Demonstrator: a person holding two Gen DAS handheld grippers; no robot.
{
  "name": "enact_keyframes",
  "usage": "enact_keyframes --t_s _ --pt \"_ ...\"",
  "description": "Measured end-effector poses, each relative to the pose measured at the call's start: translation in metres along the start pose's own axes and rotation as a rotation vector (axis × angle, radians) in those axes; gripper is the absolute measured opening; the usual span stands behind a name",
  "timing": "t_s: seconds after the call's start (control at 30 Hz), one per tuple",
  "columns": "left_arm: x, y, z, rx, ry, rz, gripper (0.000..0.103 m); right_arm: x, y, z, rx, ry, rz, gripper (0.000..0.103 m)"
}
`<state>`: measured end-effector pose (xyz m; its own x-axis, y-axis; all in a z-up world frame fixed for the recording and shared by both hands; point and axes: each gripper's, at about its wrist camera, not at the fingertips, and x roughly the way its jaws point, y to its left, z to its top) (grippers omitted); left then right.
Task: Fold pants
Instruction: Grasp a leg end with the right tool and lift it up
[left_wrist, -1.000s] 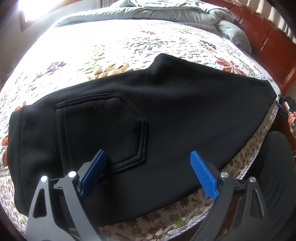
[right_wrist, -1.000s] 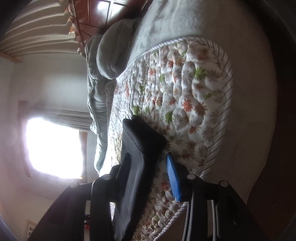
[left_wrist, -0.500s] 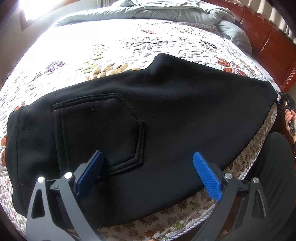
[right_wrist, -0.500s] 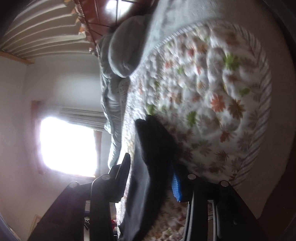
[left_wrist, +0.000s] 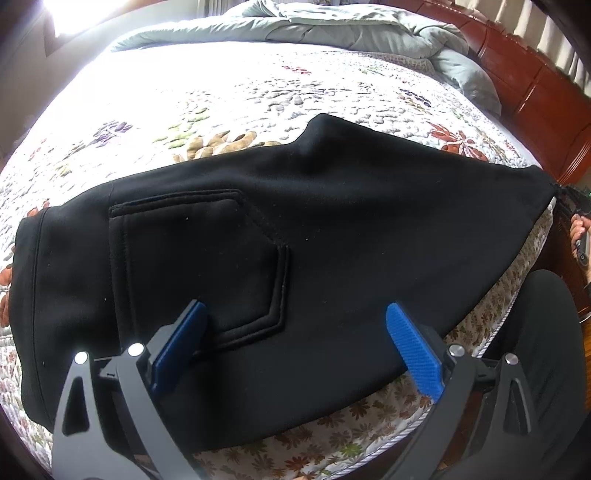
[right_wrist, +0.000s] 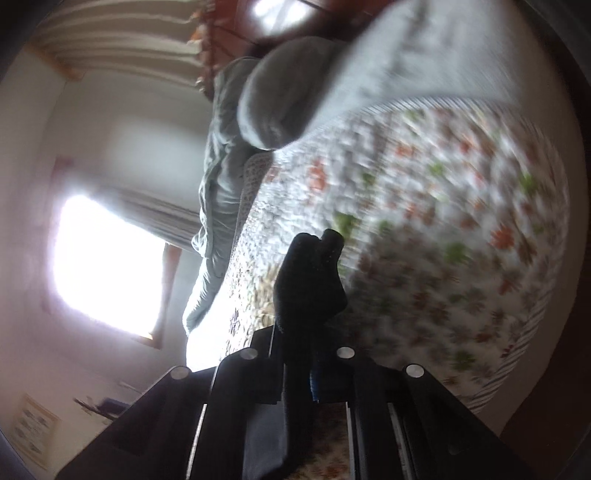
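Note:
Black pants (left_wrist: 332, 229) lie flat across the floral quilt (left_wrist: 221, 96), back pocket (left_wrist: 199, 258) up and waistband at the left. My left gripper (left_wrist: 299, 347) hovers over their near edge, open wide, its blue pads (left_wrist: 413, 354) apart with nothing gripped. In the right wrist view, my right gripper (right_wrist: 306, 369) is closing its jaws on the pants' leg end (right_wrist: 310, 280); the black cloth is pinched between the fingers and bunches up above them, lifted off the quilt. That view is rolled sideways and blurred.
A grey duvet (left_wrist: 332, 26) is heaped at the far side of the bed. A red-brown wooden headboard (left_wrist: 535, 85) runs along the right. A person's hand (left_wrist: 578, 232) and dark-clad leg (left_wrist: 535, 350) are at the bed's right edge. A bright window (right_wrist: 103, 266) lights the room.
The right gripper's jaws have come together on the pants' end and raised it, and its view has rolled. The left gripper and the spread pants have stayed put.

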<state>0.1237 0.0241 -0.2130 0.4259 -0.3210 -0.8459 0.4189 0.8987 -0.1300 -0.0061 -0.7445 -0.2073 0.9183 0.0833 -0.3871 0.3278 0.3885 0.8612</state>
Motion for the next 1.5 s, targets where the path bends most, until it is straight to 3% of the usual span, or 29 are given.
enact_keyframes --t_s 0.23,0.43,0.7,1.13,1.5 --pt "-0.021 0.001 0.002 -0.016 -0.051 -0.041 0.097 -0.016 0.094 -0.008 -0.218 -0.044 -0.029 0.010" --pt "-0.046 0.007 0.003 -0.004 -0.111 -0.033 0.097 -0.030 0.170 -0.035 -0.398 -0.076 -0.056 0.010" --pt "-0.056 0.032 -0.008 -0.029 -0.142 -0.018 0.097 -0.035 0.239 -0.073 -0.567 -0.082 -0.089 0.010" --pt "-0.059 0.039 -0.019 -0.018 -0.211 -0.073 0.097 -0.018 0.312 -0.148 -0.826 -0.096 -0.176 0.010" --pt "-0.058 0.037 -0.029 0.015 -0.229 -0.115 0.097 -0.001 0.353 -0.204 -0.966 -0.102 -0.226 0.010"
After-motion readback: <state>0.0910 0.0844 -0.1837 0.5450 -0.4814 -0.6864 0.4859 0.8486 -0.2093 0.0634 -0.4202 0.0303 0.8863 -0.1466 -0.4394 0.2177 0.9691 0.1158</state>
